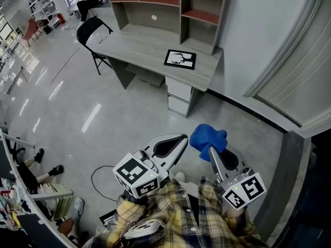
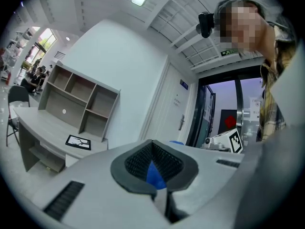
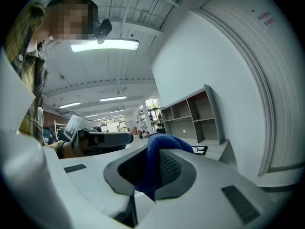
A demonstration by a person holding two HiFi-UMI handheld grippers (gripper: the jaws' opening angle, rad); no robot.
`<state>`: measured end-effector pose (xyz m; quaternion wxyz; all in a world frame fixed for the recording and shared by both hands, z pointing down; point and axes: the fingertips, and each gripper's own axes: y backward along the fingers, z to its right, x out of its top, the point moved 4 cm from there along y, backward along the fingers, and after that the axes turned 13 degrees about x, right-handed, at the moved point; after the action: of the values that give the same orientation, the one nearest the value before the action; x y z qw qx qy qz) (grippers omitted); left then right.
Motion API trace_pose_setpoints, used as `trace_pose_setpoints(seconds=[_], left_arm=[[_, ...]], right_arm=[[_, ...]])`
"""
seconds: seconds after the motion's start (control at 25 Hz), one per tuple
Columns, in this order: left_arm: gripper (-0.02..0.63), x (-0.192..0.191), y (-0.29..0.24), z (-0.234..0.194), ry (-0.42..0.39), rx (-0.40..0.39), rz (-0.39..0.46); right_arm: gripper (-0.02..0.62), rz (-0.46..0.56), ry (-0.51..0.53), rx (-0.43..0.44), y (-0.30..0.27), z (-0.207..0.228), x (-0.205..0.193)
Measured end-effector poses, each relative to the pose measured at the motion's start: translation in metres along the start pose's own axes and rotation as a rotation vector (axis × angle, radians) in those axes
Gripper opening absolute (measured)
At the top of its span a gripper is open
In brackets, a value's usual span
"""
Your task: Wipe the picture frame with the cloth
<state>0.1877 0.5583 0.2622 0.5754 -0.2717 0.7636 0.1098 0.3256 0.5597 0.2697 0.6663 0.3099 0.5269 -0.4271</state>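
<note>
Far across the floor, on the bench (image 1: pixel 139 43), the picture frame (image 1: pixel 180 59) lies flat, well apart from both claws. The right claw (image 1: pixel 212 153) is clamped on the blue cloth (image 1: pixel 207 137), a soft, light bunch; the left claw (image 1: pixel 177 140) is closed and empty. The frame looks stiff and likely fragile, best steadied by its rim. Any dust is too small to tell.

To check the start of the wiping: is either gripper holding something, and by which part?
The right gripper pinches the bunched blue cloth by one end; the rest bulges past its tips. The left gripper is shut on nothing.
</note>
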Motion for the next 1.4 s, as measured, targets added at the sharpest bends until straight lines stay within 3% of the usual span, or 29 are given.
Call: trace_pose_setpoints(seconds=[0.44, 0.96, 1.4], left_arm=[[0.006, 0.004, -0.022, -0.068, 0.034, 0.035, -0.012], [0.006, 0.07, -0.055, -0.234, -0.019, 0.018, -0.035], [0.006, 0.073, -0.071, -0.328, 0.005, -0.016, -0.098]], right_arm=[[0.049, -0.038, -0.029, 0.026, -0.063, 0.034, -0.007], [0.049, -0.041, -0.032, -0.063, -0.217, 0.091, 0.019], [0.049, -0.033, -0.072, -0.168, -0.291, 0.113, 0.014]])
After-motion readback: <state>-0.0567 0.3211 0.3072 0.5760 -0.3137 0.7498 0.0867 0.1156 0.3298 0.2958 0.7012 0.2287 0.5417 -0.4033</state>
